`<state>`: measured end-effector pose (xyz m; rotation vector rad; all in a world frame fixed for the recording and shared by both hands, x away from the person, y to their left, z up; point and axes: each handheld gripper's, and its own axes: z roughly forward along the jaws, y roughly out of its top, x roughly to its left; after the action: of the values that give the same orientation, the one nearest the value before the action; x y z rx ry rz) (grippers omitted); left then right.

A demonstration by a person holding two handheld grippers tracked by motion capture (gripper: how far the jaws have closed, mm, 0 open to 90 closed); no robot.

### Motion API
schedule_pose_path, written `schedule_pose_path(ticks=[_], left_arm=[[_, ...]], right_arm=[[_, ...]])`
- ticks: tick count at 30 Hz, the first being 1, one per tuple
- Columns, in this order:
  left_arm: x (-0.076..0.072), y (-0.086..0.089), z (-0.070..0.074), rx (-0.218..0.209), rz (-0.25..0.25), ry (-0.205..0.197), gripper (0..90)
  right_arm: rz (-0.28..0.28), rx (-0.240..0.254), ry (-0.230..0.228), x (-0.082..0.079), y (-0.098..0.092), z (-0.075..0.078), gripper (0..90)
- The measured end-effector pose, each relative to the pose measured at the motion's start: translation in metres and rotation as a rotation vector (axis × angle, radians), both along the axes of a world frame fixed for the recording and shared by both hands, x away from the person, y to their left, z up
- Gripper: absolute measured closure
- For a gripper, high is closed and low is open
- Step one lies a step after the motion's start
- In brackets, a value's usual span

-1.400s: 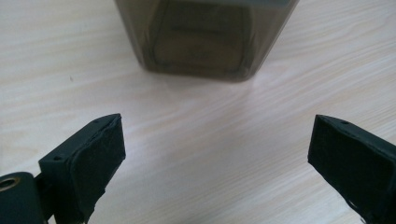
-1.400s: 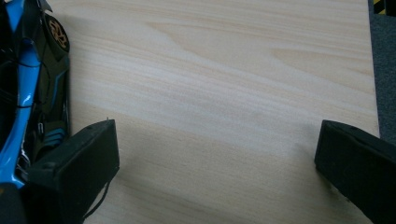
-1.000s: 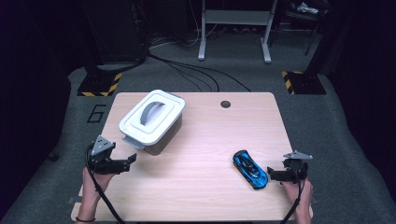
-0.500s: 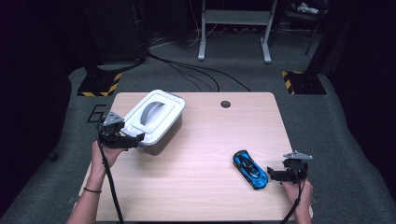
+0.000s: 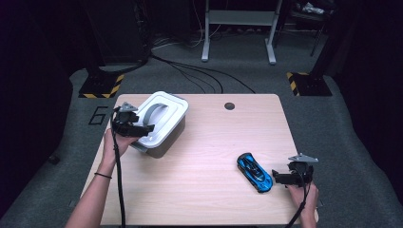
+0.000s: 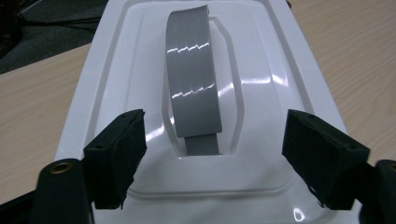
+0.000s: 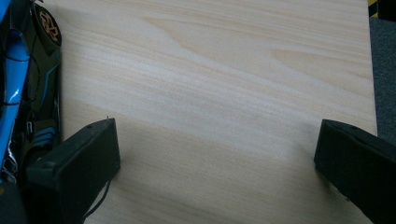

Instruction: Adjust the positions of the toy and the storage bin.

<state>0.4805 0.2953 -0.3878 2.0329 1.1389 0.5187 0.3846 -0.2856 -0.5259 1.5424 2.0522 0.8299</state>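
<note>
A white lidded box (image 5: 161, 124) with a grey arched handle (image 5: 155, 113) sits at the table's left back. My left gripper (image 5: 145, 127) hovers over its near end, open. In the left gripper view the jaws stand wide on either side of the grey handle (image 6: 194, 79), above the white lid (image 6: 261, 56), touching nothing. A blue and black toy car (image 5: 255, 171) lies at the right front. My right gripper (image 5: 275, 178) rests just right of the car, open; the right gripper view has the car (image 7: 23, 84) at its left edge beside the left jaw.
The wooden table (image 5: 214, 142) has a round cable hole (image 5: 229, 106) near its back edge. Cables trail over the grey floor behind, with yellow-black striped blocks (image 5: 100, 85) at both back corners. A white frame leg (image 5: 237, 28) stands farther back.
My left gripper has moved from the table's left front up and back to the white box, ending over its lid. The right gripper and the car have stayed put.
</note>
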Motion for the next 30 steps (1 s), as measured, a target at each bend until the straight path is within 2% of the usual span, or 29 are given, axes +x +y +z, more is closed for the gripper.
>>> schedule_pose_path(ticks=[6, 9, 11, 15, 22, 23, 25, 30], left_arm=[[0.003, -0.003, -0.002, 0.011, 0.004, 0.011, 49.6], [0.002, -0.003, -0.002, 0.02, 0.028, 0.002, 59.6], [0.001, -0.003, -0.003, 0.003, 0.056, 0.0, 63.7], [0.0, -0.005, -0.003, -0.021, 0.079, 0.01, 65.9], [-0.006, -0.016, -0.001, -0.015, 0.093, 0.018, 65.8], [-0.007, -0.016, 0.0, -0.013, 0.086, 0.03, 65.8], [-0.008, -0.018, -0.001, -0.026, 0.097, 0.026, 65.8], [-0.013, -0.024, 0.0, -0.057, 0.084, 0.045, 65.5]], right_arm=[[0.0, 0.0, 0.0, 0.0, 0.0, 0.0, 0.0], [-0.001, 0.0, -0.001, 0.0, 0.0, 0.0, 0.0], [-0.001, 0.0, -0.001, 0.0, 0.0, 0.0, 0.0], [-0.001, 0.0, -0.001, 0.0, 0.0, 0.0, 0.0], [-0.001, 0.001, -0.002, 0.0, 0.0, 0.0, 0.0], [-0.001, 0.001, -0.001, 0.0, 0.0, 0.0, 0.0], [-0.001, 0.001, -0.002, 0.0, 0.0, 0.0, 0.0], [-0.001, 0.001, -0.002, 0.0, 0.0, 0.0, 0.0]])
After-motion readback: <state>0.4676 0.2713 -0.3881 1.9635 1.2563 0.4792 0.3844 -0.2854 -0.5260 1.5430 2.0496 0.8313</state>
